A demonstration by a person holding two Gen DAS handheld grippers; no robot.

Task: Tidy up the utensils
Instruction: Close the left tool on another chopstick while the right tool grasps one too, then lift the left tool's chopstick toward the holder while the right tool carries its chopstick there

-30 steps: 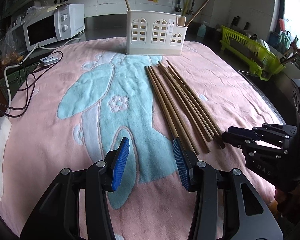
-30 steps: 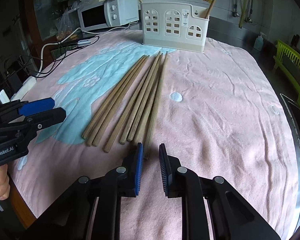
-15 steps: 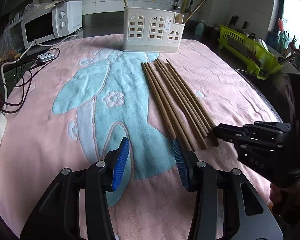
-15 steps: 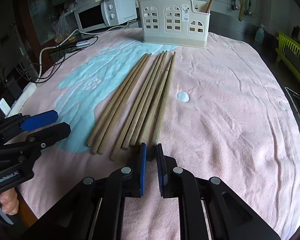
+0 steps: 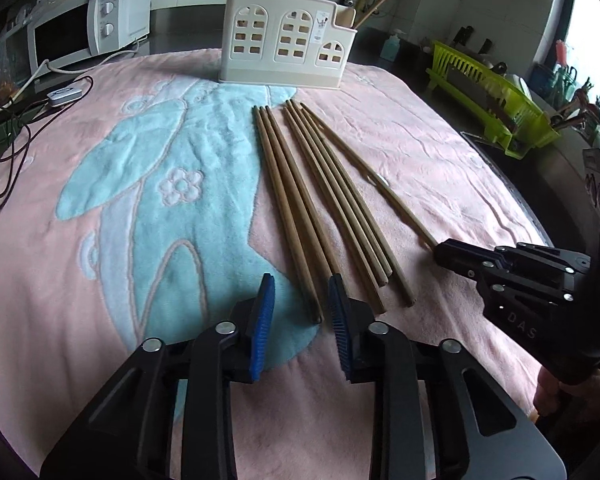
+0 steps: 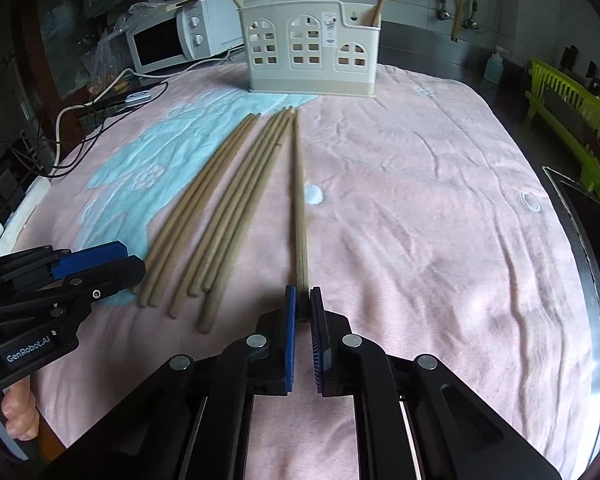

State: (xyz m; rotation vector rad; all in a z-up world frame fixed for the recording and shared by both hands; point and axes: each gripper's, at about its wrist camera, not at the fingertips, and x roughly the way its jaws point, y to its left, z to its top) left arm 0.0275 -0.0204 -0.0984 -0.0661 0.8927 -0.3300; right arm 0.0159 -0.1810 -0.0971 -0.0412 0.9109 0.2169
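Several wooden chopsticks (image 5: 320,208) (image 6: 220,220) lie side by side on a pink and blue towel (image 5: 420,152). Behind them stands a cream utensil holder (image 5: 288,44) (image 6: 312,56) with two sticks upright in it. My right gripper (image 6: 302,304) (image 5: 440,250) is shut on the near end of the rightmost chopstick (image 6: 299,200), which now lies apart from the others. My left gripper (image 5: 300,304) (image 6: 132,264) is closing. The near end of the leftmost chopsticks (image 5: 316,312) lies between its blue pads, which do not press on it.
A white microwave (image 5: 84,28) and loose cables (image 5: 20,136) sit at the back left. A green dish rack (image 5: 488,100) stands at the right beyond the towel, beside a dark sink edge (image 6: 580,208). A hand (image 6: 18,412) holds the left gripper's handle.
The right gripper's jaws closed on the rightmost chopstick and drew it away from the rest. The left gripper moved forward to the leftmost chopstick ends and its jaws narrowed.
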